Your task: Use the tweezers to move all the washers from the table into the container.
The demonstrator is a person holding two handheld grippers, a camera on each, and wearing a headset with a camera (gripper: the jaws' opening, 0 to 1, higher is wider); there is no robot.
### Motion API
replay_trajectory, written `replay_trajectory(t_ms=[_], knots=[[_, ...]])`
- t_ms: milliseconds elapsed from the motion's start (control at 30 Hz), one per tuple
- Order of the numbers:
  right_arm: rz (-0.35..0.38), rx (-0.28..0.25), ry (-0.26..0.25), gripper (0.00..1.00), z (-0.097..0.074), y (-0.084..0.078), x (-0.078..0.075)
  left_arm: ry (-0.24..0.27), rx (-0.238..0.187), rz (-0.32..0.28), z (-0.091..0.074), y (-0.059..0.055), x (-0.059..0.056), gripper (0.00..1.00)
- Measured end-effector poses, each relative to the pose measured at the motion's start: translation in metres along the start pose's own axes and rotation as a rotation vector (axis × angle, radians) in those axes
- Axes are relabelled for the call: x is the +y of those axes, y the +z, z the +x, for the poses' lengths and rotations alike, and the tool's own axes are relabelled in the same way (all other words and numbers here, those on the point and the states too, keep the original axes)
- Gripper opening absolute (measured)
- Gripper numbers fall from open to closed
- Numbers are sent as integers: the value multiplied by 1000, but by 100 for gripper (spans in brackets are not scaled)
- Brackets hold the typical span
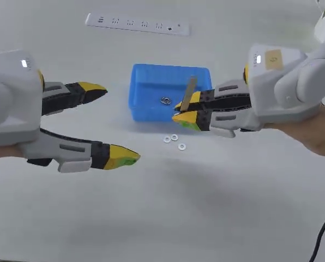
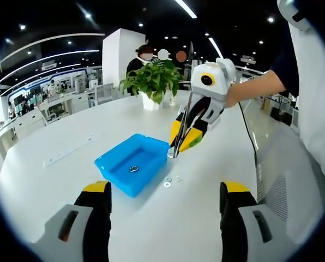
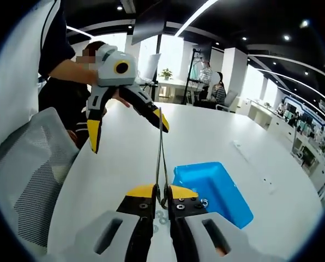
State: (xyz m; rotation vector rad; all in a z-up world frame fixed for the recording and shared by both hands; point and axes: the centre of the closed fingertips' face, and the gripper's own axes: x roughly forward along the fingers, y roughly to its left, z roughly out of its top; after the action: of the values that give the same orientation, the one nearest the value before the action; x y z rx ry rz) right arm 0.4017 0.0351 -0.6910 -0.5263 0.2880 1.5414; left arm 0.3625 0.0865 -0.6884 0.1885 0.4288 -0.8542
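White table [image 1: 206,207] in an open-plan office, with a long white power strip [image 1: 138,24] lying at its far side. A blue rectangular plastic container [image 1: 146,115] is sitting mid-table, one metal ring washer [image 1: 165,100] lying inside. Three small metal washers [image 1: 174,140] are lying on the table just beside its near wall. The right gripper [image 1: 180,112] is clamping thin metal tweezers [image 1: 190,90] by the container's near corner; tips look empty, but too small to tell. The left gripper [image 1: 120,124] is hovering left of the container, jaws wide apart, holding nothing.
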Motion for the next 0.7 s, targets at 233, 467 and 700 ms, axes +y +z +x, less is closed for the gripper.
replay_trajectory(t_ms=[233, 467, 700], knots=[[-26, -11, -16, 9, -2, 17, -22, 46, -13, -3, -8, 0, 12, 99], [-16, -14, -58, 9, 5, 14, -57, 55, -12, -9, -11, -1, 15, 99], [76, 1, -84, 9, 31, -16, -81, 48, 3, -26, -19, -8, 14, 99]])
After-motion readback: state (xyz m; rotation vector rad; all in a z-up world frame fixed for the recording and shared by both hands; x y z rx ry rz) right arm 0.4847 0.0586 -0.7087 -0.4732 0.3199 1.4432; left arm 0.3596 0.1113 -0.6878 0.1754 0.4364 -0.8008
